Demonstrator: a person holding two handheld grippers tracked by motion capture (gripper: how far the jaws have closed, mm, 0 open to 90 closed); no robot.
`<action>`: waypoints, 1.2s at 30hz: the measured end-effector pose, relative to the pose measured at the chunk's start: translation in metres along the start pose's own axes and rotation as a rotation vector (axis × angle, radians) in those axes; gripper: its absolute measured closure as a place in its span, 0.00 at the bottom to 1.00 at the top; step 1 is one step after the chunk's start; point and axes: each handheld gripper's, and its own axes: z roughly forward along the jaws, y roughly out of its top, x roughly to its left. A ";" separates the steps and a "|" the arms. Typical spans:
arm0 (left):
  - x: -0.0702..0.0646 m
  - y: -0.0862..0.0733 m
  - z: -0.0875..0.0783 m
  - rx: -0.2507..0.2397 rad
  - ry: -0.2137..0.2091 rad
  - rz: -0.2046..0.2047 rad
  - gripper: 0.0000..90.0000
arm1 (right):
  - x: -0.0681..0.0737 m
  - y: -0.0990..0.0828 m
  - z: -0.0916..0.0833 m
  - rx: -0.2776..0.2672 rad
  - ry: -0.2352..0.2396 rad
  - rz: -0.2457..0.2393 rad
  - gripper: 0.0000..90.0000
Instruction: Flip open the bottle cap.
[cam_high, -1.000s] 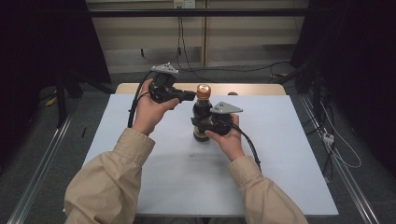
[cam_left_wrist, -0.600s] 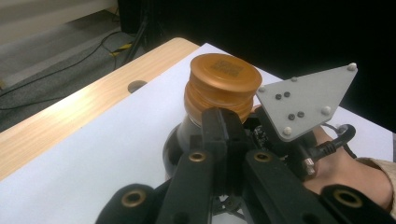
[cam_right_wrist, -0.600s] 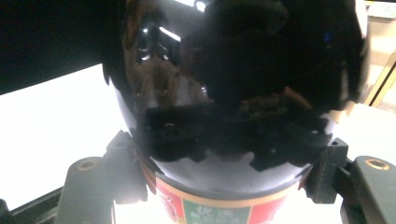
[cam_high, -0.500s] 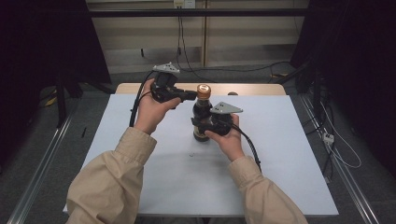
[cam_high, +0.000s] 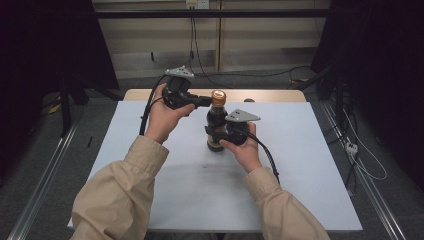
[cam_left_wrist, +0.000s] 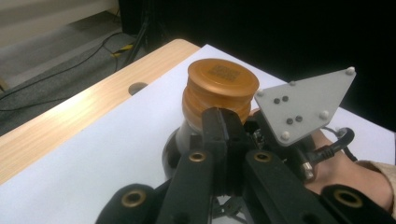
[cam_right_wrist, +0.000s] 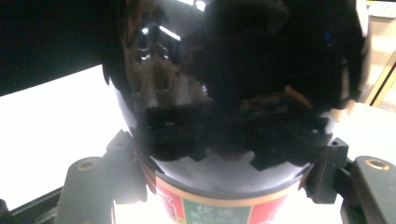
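Note:
A dark glass bottle (cam_high: 216, 122) with a bronze screw cap (cam_high: 218, 96) stands upright on the white table (cam_high: 310, 150). My right gripper (cam_high: 217, 136) is shut on the bottle's lower body, just above its red and green label (cam_right_wrist: 210, 210). In the right gripper view the bottle (cam_right_wrist: 224, 70) sits between the two jaws. My left gripper (cam_high: 206, 101) comes in level from the left, jaws shut together. Its tip (cam_left_wrist: 224, 119) rests against the side of the cap (cam_left_wrist: 223, 88), with nothing between the jaws.
A wooden strip (cam_high: 270, 95) with a round hole (cam_left_wrist: 138, 87) runs along the table's far edge. Cables lie on the floor behind the table. Metal rails flank it on both sides. The right gripper's grey plate (cam_left_wrist: 303, 105) sits close to the cap.

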 end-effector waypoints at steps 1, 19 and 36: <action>0.000 0.000 0.000 0.000 0.002 0.001 1.00 | 0.000 0.000 0.000 0.000 0.000 0.000 0.34; -0.001 0.005 0.000 0.009 0.007 -0.003 1.00 | 0.000 -0.001 0.000 -0.005 -0.001 0.003 0.34; -0.003 0.008 0.000 -0.002 0.011 -0.004 1.00 | -0.001 -0.001 0.001 -0.005 0.001 0.005 0.34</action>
